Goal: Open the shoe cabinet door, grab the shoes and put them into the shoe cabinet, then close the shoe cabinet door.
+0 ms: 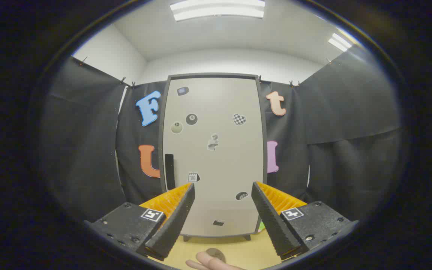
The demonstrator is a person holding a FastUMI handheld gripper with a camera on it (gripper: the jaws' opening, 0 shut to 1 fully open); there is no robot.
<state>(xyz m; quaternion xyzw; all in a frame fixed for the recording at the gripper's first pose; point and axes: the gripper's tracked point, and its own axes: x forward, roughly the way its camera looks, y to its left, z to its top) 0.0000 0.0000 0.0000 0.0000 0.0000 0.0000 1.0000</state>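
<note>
Gripper view: gripper (223, 189) spread, empty, facing cabinet door (214, 150) — shut. Opening step pending; next — reach the dark handle (169, 171) beyond the left finger.

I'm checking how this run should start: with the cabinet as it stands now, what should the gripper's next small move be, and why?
Probably ease the open hand-held gripper forward toward the black handle on the cabinet door. The door looks closed, the fingers hold nothing, and the handle sits beyond them, to one side of the gap.
</note>
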